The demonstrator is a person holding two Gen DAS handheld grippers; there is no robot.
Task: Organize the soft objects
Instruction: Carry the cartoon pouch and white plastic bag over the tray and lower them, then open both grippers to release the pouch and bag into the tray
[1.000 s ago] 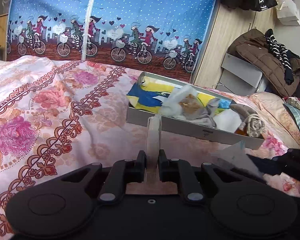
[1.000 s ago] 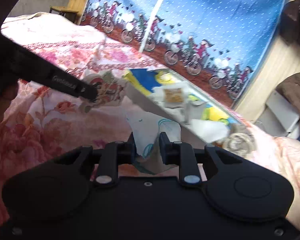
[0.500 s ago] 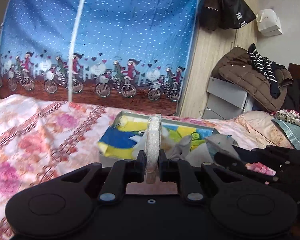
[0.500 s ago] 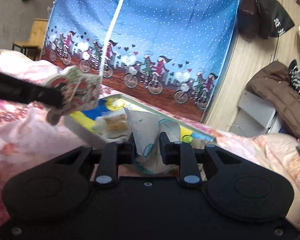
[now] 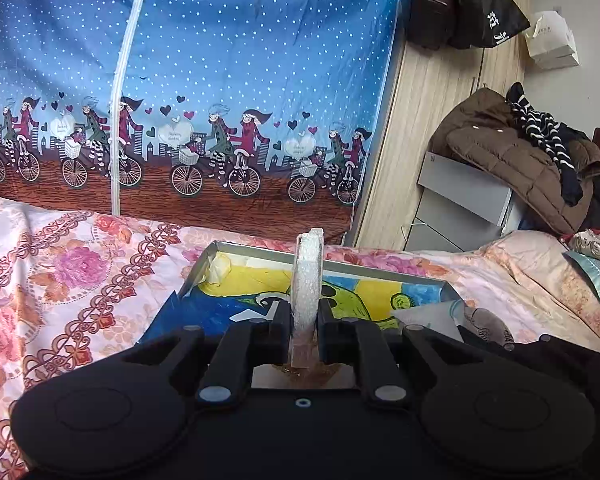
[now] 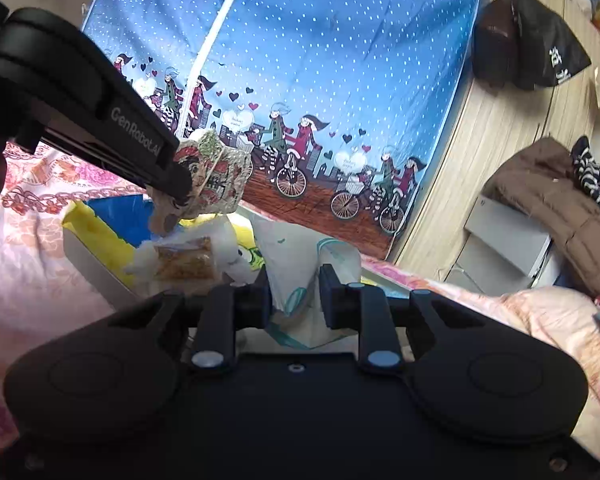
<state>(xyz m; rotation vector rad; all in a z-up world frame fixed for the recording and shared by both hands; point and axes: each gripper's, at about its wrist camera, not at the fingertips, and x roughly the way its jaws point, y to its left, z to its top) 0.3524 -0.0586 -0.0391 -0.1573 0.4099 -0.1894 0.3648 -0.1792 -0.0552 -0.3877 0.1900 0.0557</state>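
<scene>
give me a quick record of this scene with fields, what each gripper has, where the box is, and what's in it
surface: bed with a pink floral cover
left gripper: shut on a flat printed pad, seen edge-on in its own view, held above the box
right gripper: shut on a white plastic bag
box: shallow grey tray on the bed, lined with a yellow and blue picture
in the box: snack packet and pale soft items, partly hidden
behind: blue curtain with cyclists
</scene>
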